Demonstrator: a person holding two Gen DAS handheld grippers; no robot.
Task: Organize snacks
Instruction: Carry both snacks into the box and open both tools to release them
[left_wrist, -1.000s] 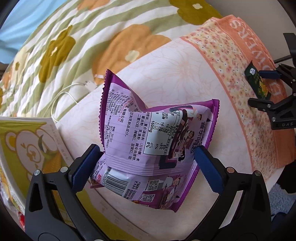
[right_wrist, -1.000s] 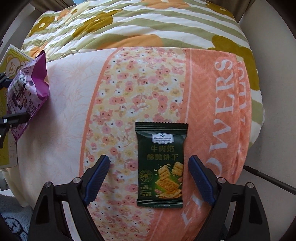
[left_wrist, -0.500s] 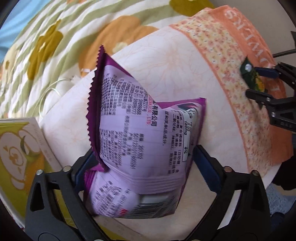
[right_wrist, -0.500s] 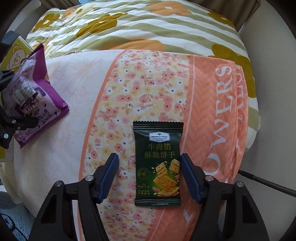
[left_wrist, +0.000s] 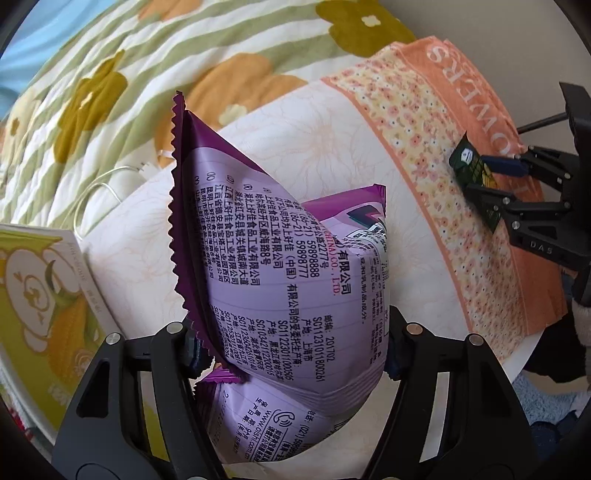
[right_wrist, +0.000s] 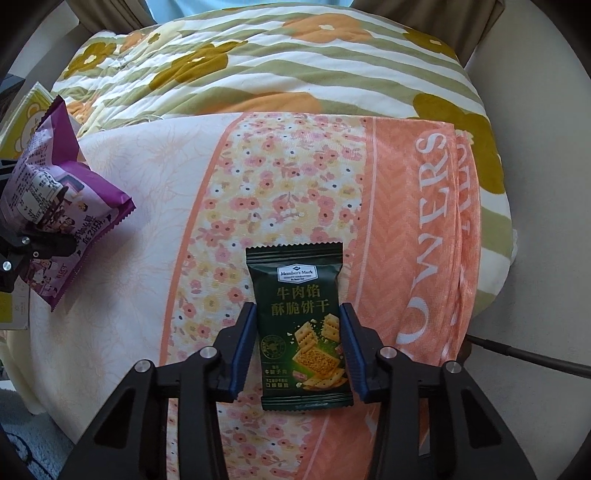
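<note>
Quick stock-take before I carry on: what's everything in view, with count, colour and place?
Purple bag: 1, purple, squeezed and crumpled between the left gripper's pads.
Green pack: 1, dark green, flat on the towel, clamped at its sides.
Towel: 1, cream, floral and orange, over the quilt.
Quilt: 1, white with green stripes and flowers, behind.
Box: 1, yellow-green, left edge.
Cable: 1, white, on the quilt.
Left gripper: black, jaws just closed on the bag.
Right gripper: black, blue pads, shut on the pack.
</note>
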